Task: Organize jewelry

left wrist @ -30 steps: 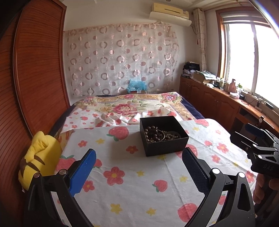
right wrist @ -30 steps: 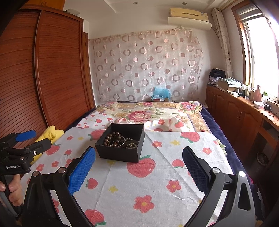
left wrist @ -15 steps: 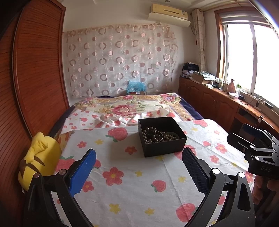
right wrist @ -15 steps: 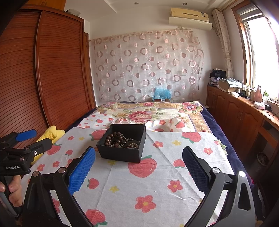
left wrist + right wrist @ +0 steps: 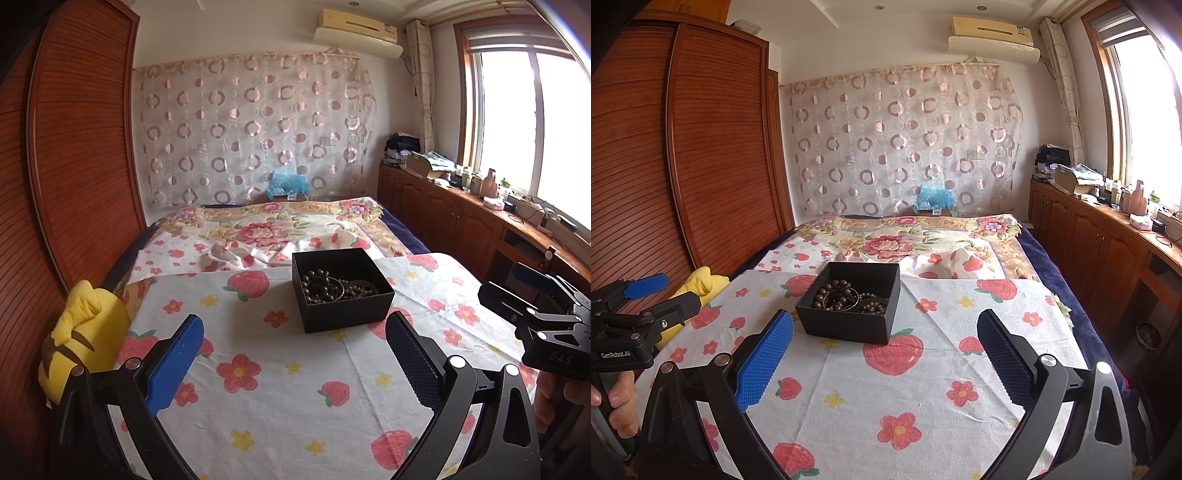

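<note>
black card box (image 5: 341, 291) sits just right of centre in the left wrist view, on a strawberry-and-flower cloth (image 5: 280, 384) spread over the bed. it is open-topped, and dark brown beaded bracelets (image 5: 325, 286) lie heaped inside against its left and near walls, tangled together with a thin metal bangle among them. no loose jewelry shows on the cloth, so by my reading the pieces are gathered in the box, and any sorting within it is not yet done. the left gripper (image 5: 293, 363) fills the lower part of the frame, its jaws spread wide and holding nothing, with the box well ahead of them. a yellow plush toy (image 5: 79, 338) rests at the lower left edge.

in the right wrist view the same box (image 5: 849, 308) lies left of centre, one corner turned toward the camera, the beads (image 5: 836, 297) piled toward its near left. the right gripper (image 5: 886, 363) occupies the bottom of the frame, also wide apart and empty, short of the box. at the lower left edge the left gripper (image 5: 646, 293) appears, a hand (image 5: 617, 402) around its handle. nothing is being touched.
</note>
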The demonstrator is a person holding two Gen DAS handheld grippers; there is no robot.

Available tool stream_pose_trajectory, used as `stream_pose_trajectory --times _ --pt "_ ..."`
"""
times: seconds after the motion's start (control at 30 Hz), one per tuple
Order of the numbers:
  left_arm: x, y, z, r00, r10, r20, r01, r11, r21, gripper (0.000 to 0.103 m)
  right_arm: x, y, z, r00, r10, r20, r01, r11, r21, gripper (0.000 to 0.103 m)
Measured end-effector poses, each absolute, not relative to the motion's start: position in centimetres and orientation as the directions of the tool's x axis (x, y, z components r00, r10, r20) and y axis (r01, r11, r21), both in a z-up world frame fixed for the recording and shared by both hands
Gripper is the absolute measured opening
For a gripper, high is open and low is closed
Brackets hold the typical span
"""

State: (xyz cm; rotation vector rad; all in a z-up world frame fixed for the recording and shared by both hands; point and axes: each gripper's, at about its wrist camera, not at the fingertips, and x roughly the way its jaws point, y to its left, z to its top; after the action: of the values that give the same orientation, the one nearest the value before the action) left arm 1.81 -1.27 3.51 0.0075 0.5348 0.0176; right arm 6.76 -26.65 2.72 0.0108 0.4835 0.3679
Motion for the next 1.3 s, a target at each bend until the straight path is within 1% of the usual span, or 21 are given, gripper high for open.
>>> stream_pose_trajectory --times 1.3 --pt "1.87 -1.43 3.31 0.861 0.016 -0.508 -0.013 1.000 0.008 0.095 6.70 -26.61 2.50 0.822 0.349 -0.451 -0.344 0.934 0.097 0.100"
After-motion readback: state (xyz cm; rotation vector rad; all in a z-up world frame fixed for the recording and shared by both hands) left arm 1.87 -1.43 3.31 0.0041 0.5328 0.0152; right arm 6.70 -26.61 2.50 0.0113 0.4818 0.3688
